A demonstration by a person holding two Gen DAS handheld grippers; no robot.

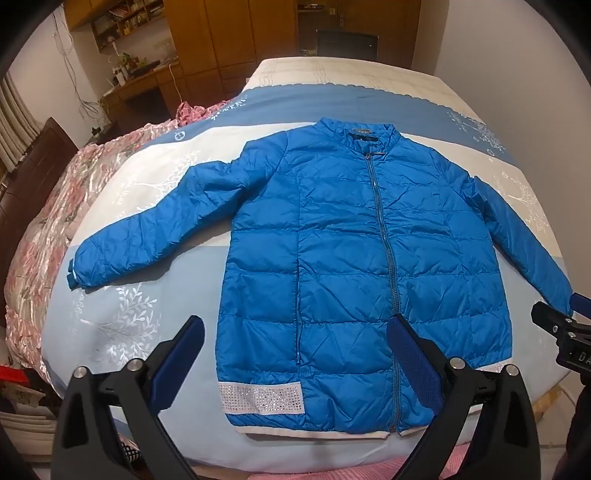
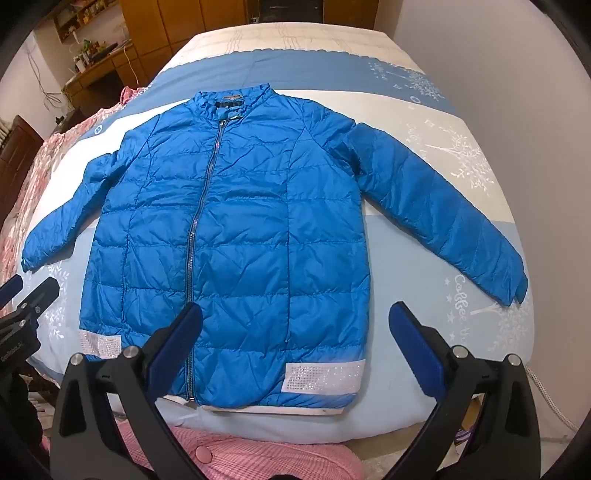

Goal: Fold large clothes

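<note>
A blue quilted jacket (image 1: 354, 236) (image 2: 229, 229) lies flat and zipped on the bed, collar far, both sleeves spread outward, with white sparkly bands at the hem. My left gripper (image 1: 295, 328) hovers open above the hem's left half, nothing between its blue pads. My right gripper (image 2: 295, 317) hovers open above the hem's right half, also holding nothing. Each view catches the other gripper at its edge: the right one (image 1: 561, 317) by the right cuff, the left one (image 2: 29, 295) near the left cuff.
The bed (image 1: 147, 314) has a blue and white leaf-print cover. A pink floral quilt (image 1: 48, 229) is bunched along its left side. A wooden desk (image 1: 140, 85) and wardrobe (image 1: 236, 33) stand beyond. A person's pink checked clothing (image 2: 258, 458) shows at the near edge.
</note>
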